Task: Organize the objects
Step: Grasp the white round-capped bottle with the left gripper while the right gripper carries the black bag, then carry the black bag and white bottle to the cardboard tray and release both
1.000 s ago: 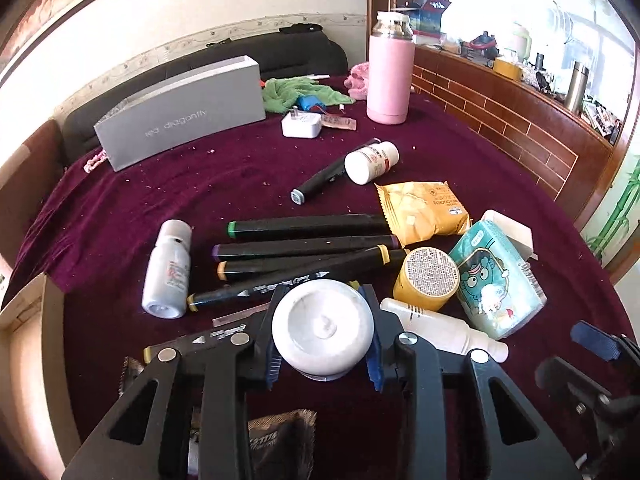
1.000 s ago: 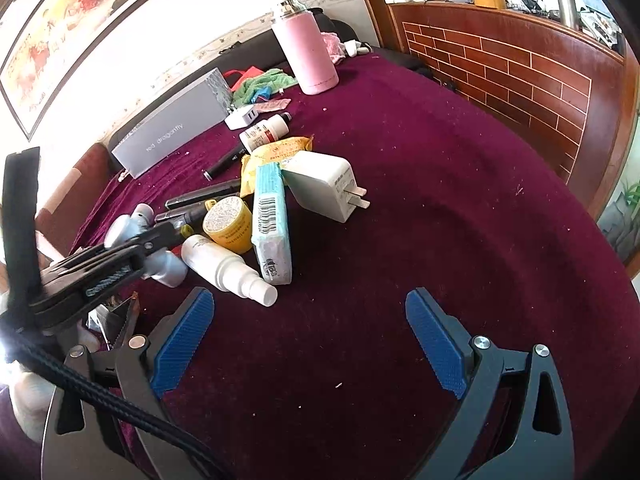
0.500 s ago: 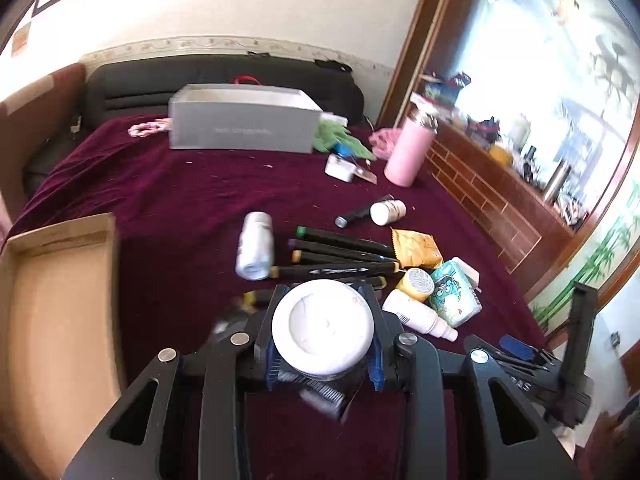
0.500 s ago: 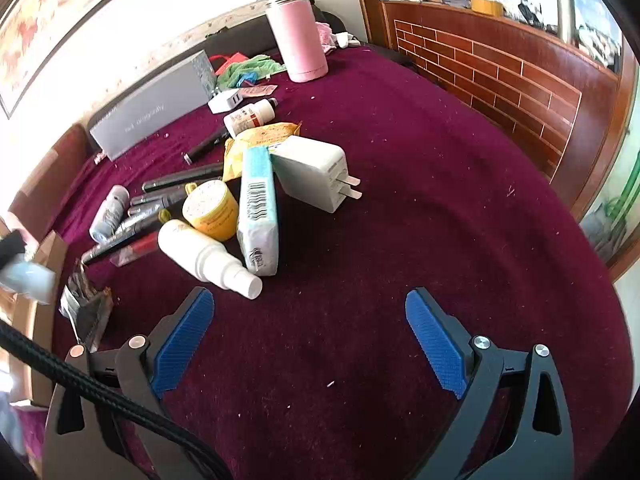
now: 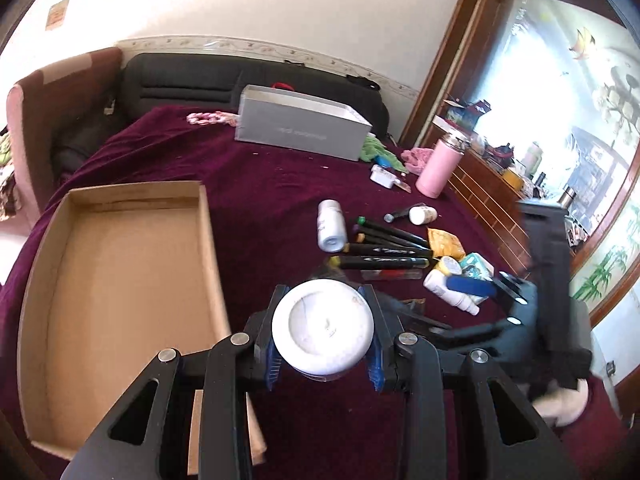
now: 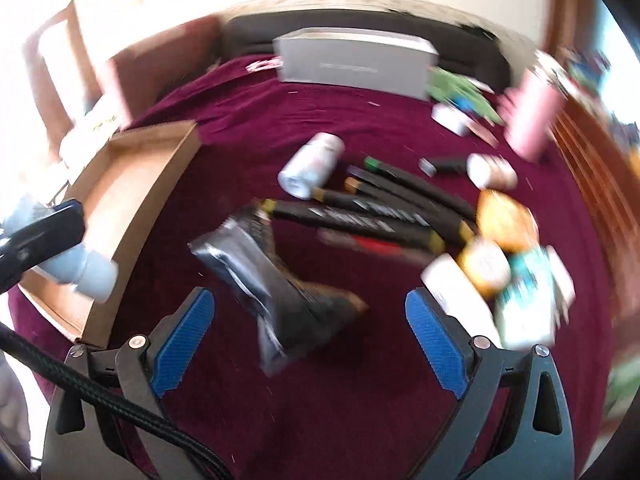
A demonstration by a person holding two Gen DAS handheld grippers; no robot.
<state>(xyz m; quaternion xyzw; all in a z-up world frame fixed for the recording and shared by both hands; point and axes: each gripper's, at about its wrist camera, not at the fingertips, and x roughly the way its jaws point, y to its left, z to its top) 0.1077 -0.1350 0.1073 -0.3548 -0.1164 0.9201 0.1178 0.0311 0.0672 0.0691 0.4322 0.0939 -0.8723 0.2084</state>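
Observation:
My left gripper (image 5: pixel 323 340) is shut on a white-capped jar (image 5: pixel 322 329), held above the maroon cloth just right of an open cardboard box (image 5: pixel 116 280). In the right wrist view the jar (image 6: pixel 80 268) shows at the left, by the box edge (image 6: pixel 132 200). My right gripper (image 6: pixel 308 344) is open and empty above a dark foil packet (image 6: pixel 272 292). Several black markers (image 5: pixel 380 252), a white bottle (image 5: pixel 331 225) and a yellow-lidded tub (image 5: pixel 448 266) lie in a cluster to the right.
A grey box (image 5: pixel 300 128) stands at the back. A pink flask (image 5: pixel 438 168), a green cloth (image 5: pixel 376 150) and a white charger (image 5: pixel 382 175) lie far right. A yellow snack packet (image 5: pixel 446 240) and a tissue pack (image 5: pixel 476 266) sit beside the markers.
My left gripper has lifted the jar and swung left toward the cardboard box. My right gripper has swung left over the dark packet; its view is blurred by motion.

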